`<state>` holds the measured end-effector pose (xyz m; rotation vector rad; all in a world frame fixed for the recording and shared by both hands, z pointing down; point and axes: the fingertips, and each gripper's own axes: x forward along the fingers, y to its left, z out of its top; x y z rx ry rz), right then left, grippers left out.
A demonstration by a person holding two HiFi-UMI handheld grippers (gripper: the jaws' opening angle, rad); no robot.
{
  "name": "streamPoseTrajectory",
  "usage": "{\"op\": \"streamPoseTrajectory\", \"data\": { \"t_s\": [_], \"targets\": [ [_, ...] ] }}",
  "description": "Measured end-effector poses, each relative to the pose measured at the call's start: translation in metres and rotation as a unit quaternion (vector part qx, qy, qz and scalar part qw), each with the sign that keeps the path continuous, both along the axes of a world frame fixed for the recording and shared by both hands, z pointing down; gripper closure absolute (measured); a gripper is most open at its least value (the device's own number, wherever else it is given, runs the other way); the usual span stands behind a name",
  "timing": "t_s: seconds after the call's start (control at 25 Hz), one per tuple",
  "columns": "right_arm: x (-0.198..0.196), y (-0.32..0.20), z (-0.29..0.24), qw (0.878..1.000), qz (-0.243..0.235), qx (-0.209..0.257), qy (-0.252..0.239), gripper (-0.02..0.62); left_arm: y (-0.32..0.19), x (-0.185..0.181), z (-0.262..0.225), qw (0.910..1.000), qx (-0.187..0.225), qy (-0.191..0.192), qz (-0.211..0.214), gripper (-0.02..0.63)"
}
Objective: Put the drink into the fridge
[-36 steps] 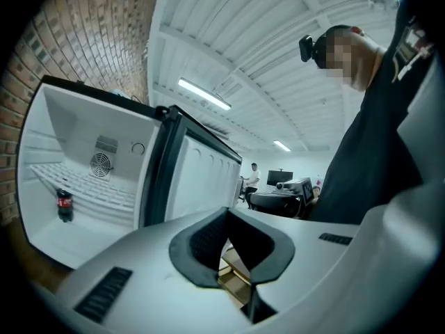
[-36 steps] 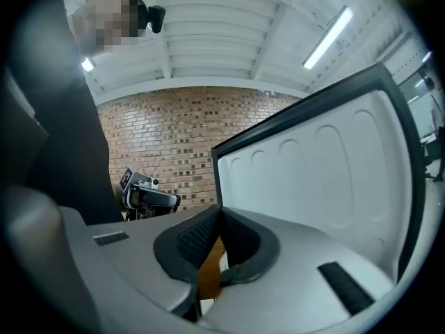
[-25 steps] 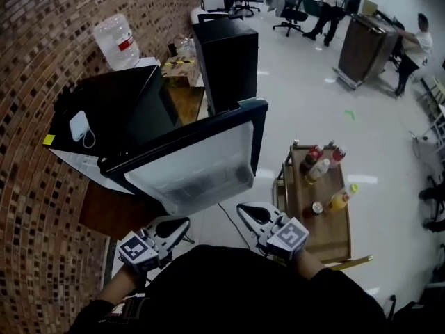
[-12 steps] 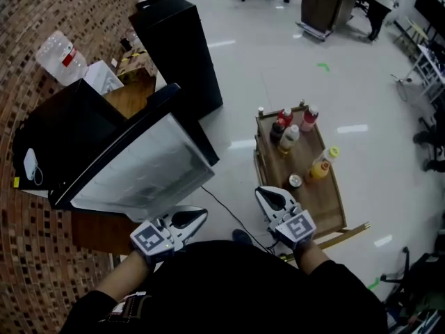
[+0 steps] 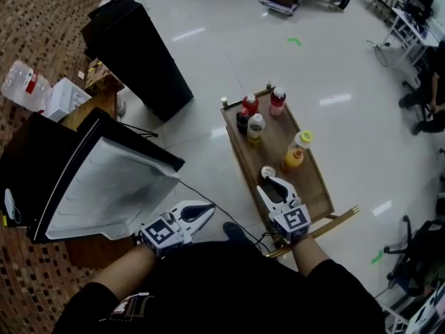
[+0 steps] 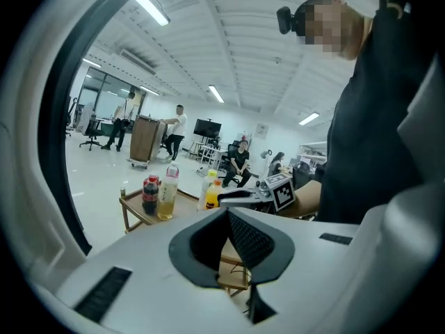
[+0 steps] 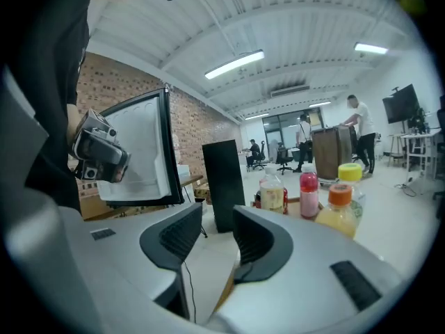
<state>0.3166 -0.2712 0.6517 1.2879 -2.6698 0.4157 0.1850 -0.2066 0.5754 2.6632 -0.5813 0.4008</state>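
Observation:
Several drinks stand on a low wooden cart [image 5: 316,193]: a cola bottle [image 5: 243,119], a red bottle [image 5: 277,100], a pale tea bottle [image 5: 256,127], an orange juice bottle [image 5: 293,158] and a can [image 5: 267,172]. My right gripper [image 5: 268,184] hovers over the cart's near end, right by the can. Its jaws are opening, with nothing between them [image 7: 217,223]. The juice bottle [image 7: 338,211] is just ahead on its right. My left gripper [image 5: 207,208] hangs shut and empty near the fridge door [image 5: 111,190], which stands open.
The black fridge body [image 5: 31,158] is at the far left against a brick wall. A tall black cabinet [image 5: 135,54] stands behind it. A cable [image 5: 208,200] runs across the white floor between fridge and cart. People and office chairs are far off.
The head view has swung from the fridge toward the cart. My right gripper has come over the cart's near end and its jaws have parted. The left gripper stays shut.

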Motion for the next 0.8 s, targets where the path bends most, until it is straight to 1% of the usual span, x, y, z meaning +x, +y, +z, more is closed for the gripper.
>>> {"op": "streamPoseTrajectory", "data": {
  "t_s": [0.12,0.2,0.4,0.52,0.68,0.8],
  "targets": [
    [0.018,-0.002,0.025,1.000,0.013,-0.021,0.017,0.346,-0.011,0.024,0.016,0.9998,-0.017,-0.001,0.008,0.606],
    [0.024,-0.006,0.043,0.999,0.014,-0.031,0.031,0.298,-0.017,0.036,0.030,0.9995,-0.024,-0.005,0.018,0.606],
    [0.032,-0.020,0.086,0.996,0.007,-0.053,0.074,0.213,-0.026,0.061,0.056,0.9983,-0.038,-0.010,0.042,0.606],
    [0.034,-0.027,0.118,0.994,0.010,-0.069,0.090,0.201,-0.019,0.071,0.063,0.9968,-0.052,-0.011,0.059,0.606],
    [0.035,-0.039,0.147,0.991,0.020,-0.086,0.102,0.193,-0.016,0.071,0.065,0.9965,-0.060,-0.008,0.058,0.606],
    [0.035,-0.046,0.159,0.991,0.022,-0.086,0.102,0.193,-0.016,0.065,0.068,0.9965,-0.061,-0.011,0.056,0.606]
  ]
}}
